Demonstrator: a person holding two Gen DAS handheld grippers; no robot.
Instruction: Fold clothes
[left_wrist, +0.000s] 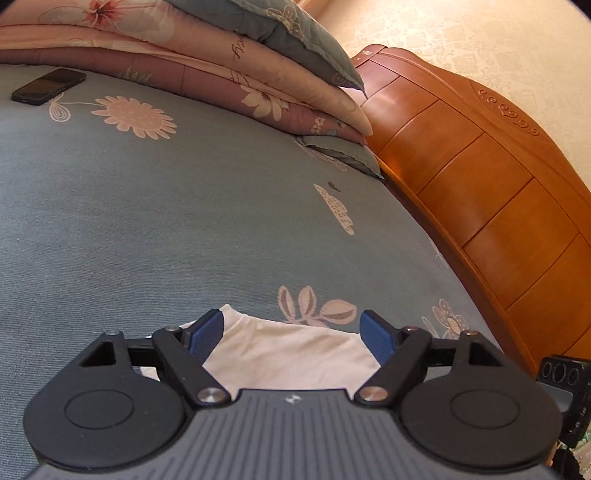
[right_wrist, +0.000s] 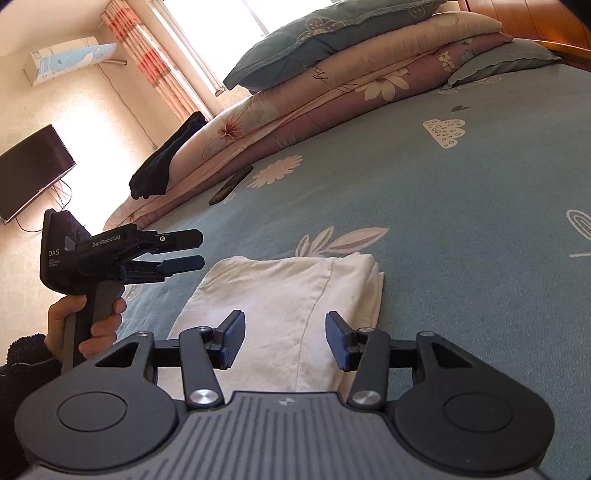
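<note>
**Folded white garment on the bed, both grippers clear of it**

A folded white garment (right_wrist: 291, 306) lies flat on the blue floral bedsheet (right_wrist: 461, 192). The right gripper (right_wrist: 285, 341) hovers above it, jaws apart and empty. The left gripper (right_wrist: 192, 248), beside it, is also parted, holding nothing. Any further fold is best begun by gripping an edge squarely, both corners level.

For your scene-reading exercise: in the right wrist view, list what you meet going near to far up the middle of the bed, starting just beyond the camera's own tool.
Folded white garment → leaf print on the blue sheet → black phone → stacked folded quilts → blue pillow on top.
</note>
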